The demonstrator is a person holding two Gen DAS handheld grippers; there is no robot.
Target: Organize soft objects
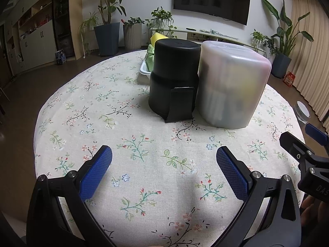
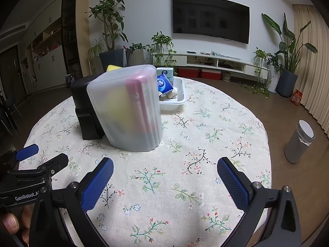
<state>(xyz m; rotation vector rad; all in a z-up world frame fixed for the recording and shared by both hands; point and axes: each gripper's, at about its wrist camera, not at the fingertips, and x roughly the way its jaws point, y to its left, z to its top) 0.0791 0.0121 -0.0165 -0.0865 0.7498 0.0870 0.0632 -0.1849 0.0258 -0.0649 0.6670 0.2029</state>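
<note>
A frosted plastic container (image 1: 232, 84) stands upside down on the floral tablecloth, with pink and yellow soft items dimly visible inside; it also shows in the right wrist view (image 2: 127, 107). A black cylindrical case (image 1: 174, 78) stands touching its left side, also seen in the right wrist view (image 2: 84, 100). Behind them a white tray (image 2: 176, 100) holds blue tissue packs (image 2: 164, 82), a yellow sponge (image 1: 157, 38) and green cloth (image 1: 151, 57). My left gripper (image 1: 164, 164) is open and empty, short of the containers. My right gripper (image 2: 165, 175) is open and empty, to its right.
The round table's edge (image 2: 265, 135) curves close on both sides. A grey cylindrical bin (image 2: 299, 143) stands on the floor at the right. Potted plants (image 2: 287, 47), a TV unit and cabinets line the far wall.
</note>
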